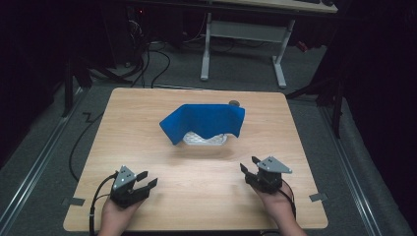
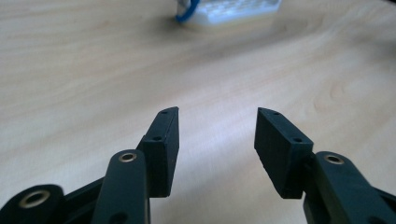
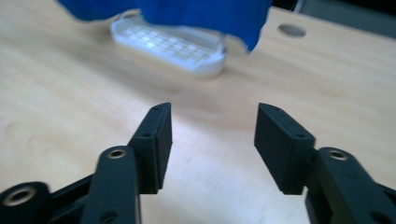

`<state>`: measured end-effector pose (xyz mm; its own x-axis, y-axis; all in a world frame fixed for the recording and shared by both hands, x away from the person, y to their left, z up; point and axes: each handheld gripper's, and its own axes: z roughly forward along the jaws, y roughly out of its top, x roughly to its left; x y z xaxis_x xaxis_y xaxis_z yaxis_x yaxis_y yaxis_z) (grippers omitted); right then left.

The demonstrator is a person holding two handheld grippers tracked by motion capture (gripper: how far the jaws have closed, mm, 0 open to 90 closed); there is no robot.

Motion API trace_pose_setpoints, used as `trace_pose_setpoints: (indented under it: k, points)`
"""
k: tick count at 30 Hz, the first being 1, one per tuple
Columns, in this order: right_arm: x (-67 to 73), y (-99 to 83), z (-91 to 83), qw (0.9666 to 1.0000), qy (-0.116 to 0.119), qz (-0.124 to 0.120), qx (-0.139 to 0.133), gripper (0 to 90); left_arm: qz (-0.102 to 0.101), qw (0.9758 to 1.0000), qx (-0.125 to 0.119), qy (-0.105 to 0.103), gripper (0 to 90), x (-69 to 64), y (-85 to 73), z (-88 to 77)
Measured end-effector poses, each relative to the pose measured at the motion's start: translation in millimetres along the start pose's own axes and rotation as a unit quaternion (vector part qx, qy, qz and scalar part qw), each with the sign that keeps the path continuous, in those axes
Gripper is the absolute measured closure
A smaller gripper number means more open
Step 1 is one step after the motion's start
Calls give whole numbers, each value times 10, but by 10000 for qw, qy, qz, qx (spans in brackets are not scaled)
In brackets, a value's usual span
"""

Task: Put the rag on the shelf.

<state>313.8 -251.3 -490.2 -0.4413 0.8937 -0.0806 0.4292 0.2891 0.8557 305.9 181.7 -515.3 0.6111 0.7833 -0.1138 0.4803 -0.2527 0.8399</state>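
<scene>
High view showed my left gripper (image 1: 146, 180) near the front left part of the wooden table (image 1: 147, 113), and my right gripper (image 1: 250, 165) near the front right part, each one in my hand. The blue cloth (image 1: 204, 120) was lying over the white basket (image 1: 205, 140) at the middle of the table, well apart from both grippers, and it covered the top of the basket so that only the lower front side was visible. In the left gripper view, my two black jaws stood wide apart with only bare wood between them, and the basket (image 2: 233, 10) was far ahead at the top edge. In the right gripper view, the jaws were also spread wide and held nothing; the cloth (image 3: 187, 11) hung over the basket (image 3: 173, 46) ahead, and a small round hole (image 3: 291, 30) was in the table beside them.
</scene>
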Motion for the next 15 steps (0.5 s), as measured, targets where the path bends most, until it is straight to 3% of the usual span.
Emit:
trace_pose_setpoints:
  k: [3, 5, 7, 9, 15]
  points:
    - [87, -259, -72, 9998, -68, 161, -118, 485, -109, 9999, -53, -117, 491, -53, -74, -64]
    - [78, -271, -71, 9999, 26, 108, 64, 458, -88, 9998, 87, -180, 481, -59, -87, -14]
    - [50, -275, -48, 10000, -67, 32, 4, 460, -128, 9997, 106, -203, 479, -51, -87, 16]
    - [17, -285, 10, 9998, 9, 197, 105, 458, -172, 9995, 144, -232, 476, -49, -88, 49]
    - [-11, -311, 28, 9999, 63, 99, 52, 462, -213, 9995, 174, -179, 456, -36, -91, 81]
